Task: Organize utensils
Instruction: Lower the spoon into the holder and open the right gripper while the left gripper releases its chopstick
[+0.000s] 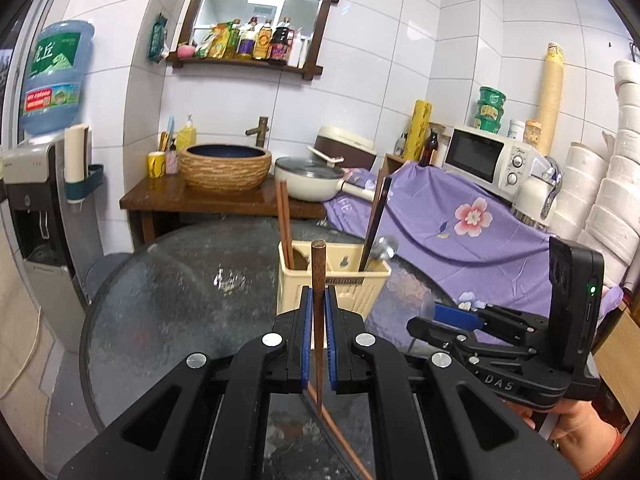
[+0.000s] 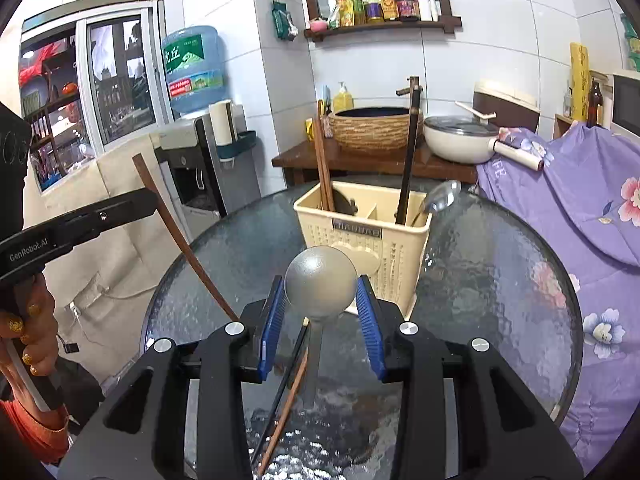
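Two grippers work over the round glass surface (image 2: 500,264). The left gripper (image 1: 319,308) has its jaws narrowed on a brown wooden chopstick (image 1: 318,280), held upright at 6 o'clock from the cream utensil caddy (image 1: 352,284). The right gripper (image 2: 320,304) has its jaws clasping a metal spoon (image 2: 320,286), bowl up, just before the caddy. Two loose chopsticks (image 2: 286,396) lie on the glass beneath it.

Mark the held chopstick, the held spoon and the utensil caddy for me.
chopstick (image 1: 318,280), left wrist view, shaft just above the pads.
spoon (image 2: 320,286), right wrist view, centre of the bowl's rounded back.
utensil caddy (image 2: 396,256), right wrist view, front perforated wall.
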Motion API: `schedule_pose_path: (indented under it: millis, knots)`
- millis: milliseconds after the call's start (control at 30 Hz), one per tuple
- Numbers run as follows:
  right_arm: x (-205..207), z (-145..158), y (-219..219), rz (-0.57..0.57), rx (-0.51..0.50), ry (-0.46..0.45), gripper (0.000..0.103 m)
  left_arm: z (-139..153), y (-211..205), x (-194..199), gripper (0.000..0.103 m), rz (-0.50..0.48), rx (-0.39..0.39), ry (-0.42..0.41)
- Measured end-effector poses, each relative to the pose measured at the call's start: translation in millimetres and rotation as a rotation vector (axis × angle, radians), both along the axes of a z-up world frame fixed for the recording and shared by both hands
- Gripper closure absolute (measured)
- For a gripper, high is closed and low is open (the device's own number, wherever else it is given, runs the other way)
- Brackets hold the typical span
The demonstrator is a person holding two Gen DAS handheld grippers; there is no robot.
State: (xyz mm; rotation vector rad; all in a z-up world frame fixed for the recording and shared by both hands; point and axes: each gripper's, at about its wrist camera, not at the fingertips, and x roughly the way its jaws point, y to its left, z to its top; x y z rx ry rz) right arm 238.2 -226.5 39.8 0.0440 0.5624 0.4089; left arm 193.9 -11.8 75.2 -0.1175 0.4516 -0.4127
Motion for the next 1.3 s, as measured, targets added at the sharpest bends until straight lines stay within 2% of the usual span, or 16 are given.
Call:
schedule_pose_path:
  millis: [133,300,500,600,700,900,1067,1300]
  knots:
    - [11.5,18.2,0.6,-0.012,0.008,-0.031,0.066,24.4,-6.2,20.4,0.097,-0.048,-0.014,0.001]
    - [28.8,60.8,0.8,-0.035,0.006,-0.119,0.066,62.1,-14.4,44.9,0.097,-0.06,0.001,-0.033]
    - [60.8,127.0,7.0,-0.082,-0.03,-0.254,0.066,117.2,-18.4,72.8,0.097,-0.017,-0.019,-0.117]
    - [79.8,133.5,13.7,-0.117,-0.063,-0.276,0.066,130.2,-24.5,93.3,0.097,0.043,-0.014,-0.153]
    - [94.2,118.5,18.0,-0.142,-0.097,-0.275,0.066,122.6,-30.2,110.3,0.097,0.086,-0.003,-0.152]
    - [105.6,67.5,20.8,-0.164,-0.123,-0.241,0.066,74.2,-35.8,142.2,0.097,0.101,-0.008,-0.083]
    - [108.2,29.5,27.0,-0.176,-0.166,-0.226,0.066,35.6,-38.4,146.5,0.097,0.106,0.009,-0.043]
    - [108.8,-5.4,30.6,-0.18,-0.19,-0.182,0.066,-10.0,-40.8,152.6,0.097,0.087,0.017,0.045]
